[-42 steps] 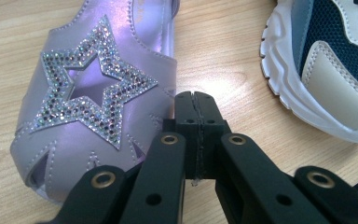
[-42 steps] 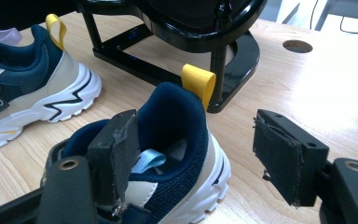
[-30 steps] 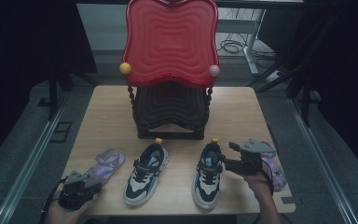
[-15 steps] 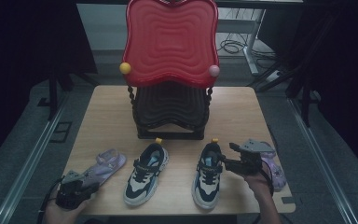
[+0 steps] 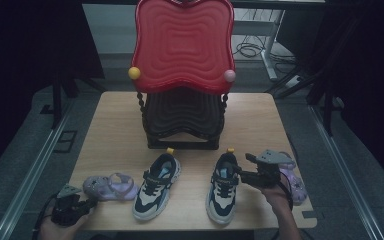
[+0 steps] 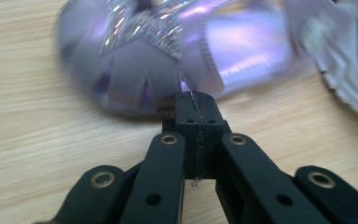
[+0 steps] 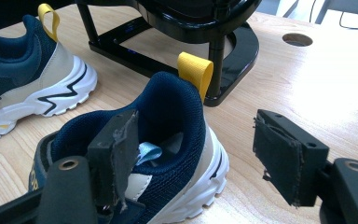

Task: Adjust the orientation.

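straddling the heel of the right navy sneaker (image 7: pixel 168 154) at the table's (image 5: pixel 115 130) front edge, the wide-open right gripper (image 7: pixel 200 158) hasn't gripped yet, while the closed, empty left gripper (image 6: pixel 196 109) points at the purple sandal (image 6: pixel 168 51).

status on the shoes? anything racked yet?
Nothing racked: both sneakers and both purple sandals lie on the table. In hand: right gripper open around the right sneaker's heel. Left gripper shut beside the left sandal, empty. Left: all four shoes.
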